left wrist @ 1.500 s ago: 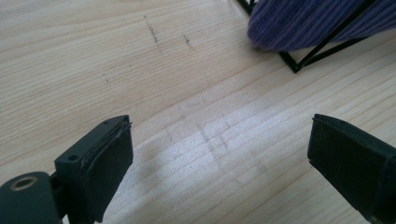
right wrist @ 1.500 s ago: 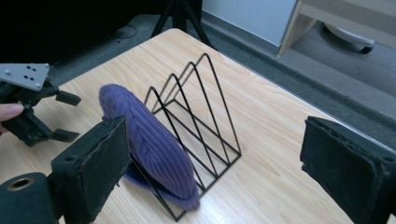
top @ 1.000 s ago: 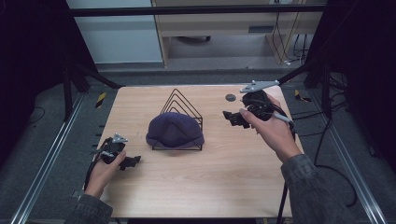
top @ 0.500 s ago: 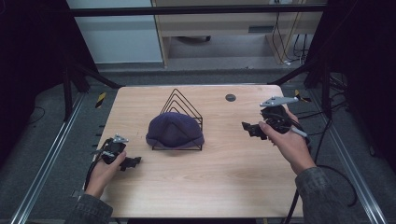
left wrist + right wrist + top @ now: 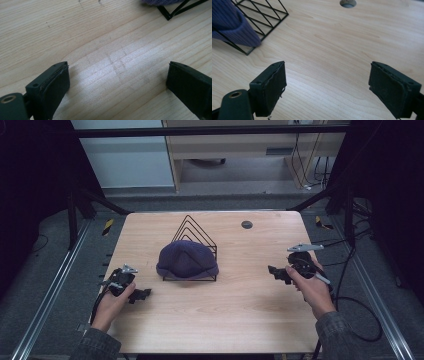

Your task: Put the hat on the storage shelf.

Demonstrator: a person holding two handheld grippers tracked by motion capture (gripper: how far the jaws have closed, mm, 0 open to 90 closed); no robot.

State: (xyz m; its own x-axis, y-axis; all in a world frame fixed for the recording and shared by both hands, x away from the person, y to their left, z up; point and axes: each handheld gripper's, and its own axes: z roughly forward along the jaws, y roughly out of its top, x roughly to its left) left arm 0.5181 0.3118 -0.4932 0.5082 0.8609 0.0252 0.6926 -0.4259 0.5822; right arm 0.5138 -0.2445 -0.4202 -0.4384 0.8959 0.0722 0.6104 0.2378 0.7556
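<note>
Purple hat is draping loosely over the wire rack, likely snagging if either wide-spread, empty gripper, left or right, is tugging it.

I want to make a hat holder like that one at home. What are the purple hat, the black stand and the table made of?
The purple ribbed knit hat looks like soft wool or acrylic yarn, going by its ribs and matte surface. The black triangular wire stand seems to be thin metal rod with a dark coating, though I can't be sure. The pale wooden table shows grain lines and a smooth, slightly shiny finish; it could be solid wood or veneer.
</note>
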